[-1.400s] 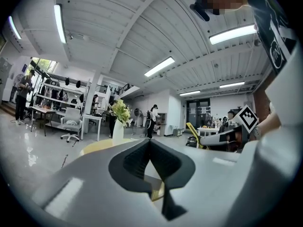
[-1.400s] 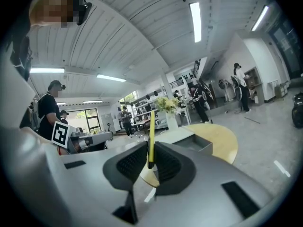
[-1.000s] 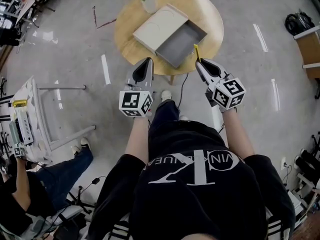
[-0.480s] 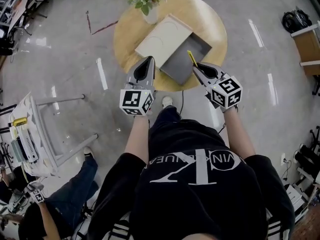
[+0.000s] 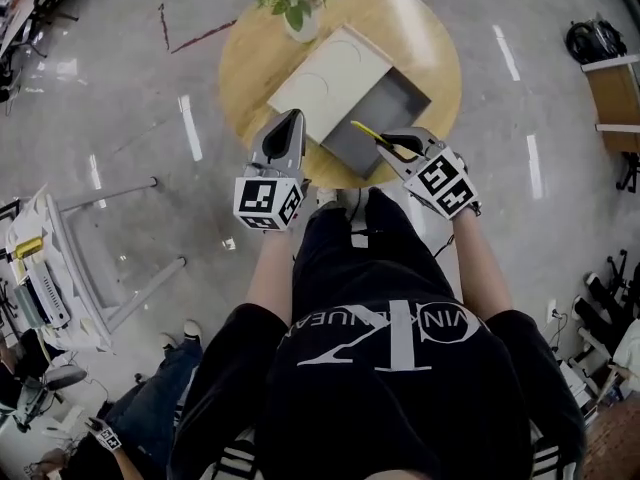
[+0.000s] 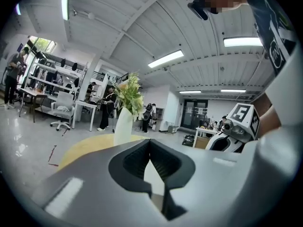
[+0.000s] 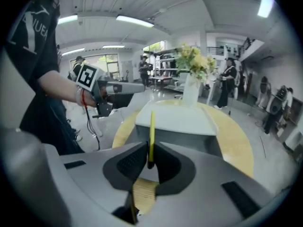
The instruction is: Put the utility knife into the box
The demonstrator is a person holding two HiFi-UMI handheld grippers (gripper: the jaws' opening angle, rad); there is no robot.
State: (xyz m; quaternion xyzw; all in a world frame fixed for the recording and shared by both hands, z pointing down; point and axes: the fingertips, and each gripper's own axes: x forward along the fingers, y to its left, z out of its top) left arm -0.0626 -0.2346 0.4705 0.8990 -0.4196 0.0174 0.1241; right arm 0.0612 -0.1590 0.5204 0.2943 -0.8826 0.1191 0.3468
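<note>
Right gripper point(image 5: 385, 140), jaws clamped on the slim yellow utility knife point(image 5: 364, 130), holds it over the near part of the open grey box point(image 5: 398, 90) on the round wooden table point(image 5: 430, 28). Left gripper point(image 5: 290, 130): jaws together, empty. Advisable: lower the knife flat, within the walls, before releasing.

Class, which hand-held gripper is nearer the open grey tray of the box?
Right. The right hand-held gripper, shut on the utility knife, is at the near edge of the tray; the left hand-held gripper is beside the lid.
</note>
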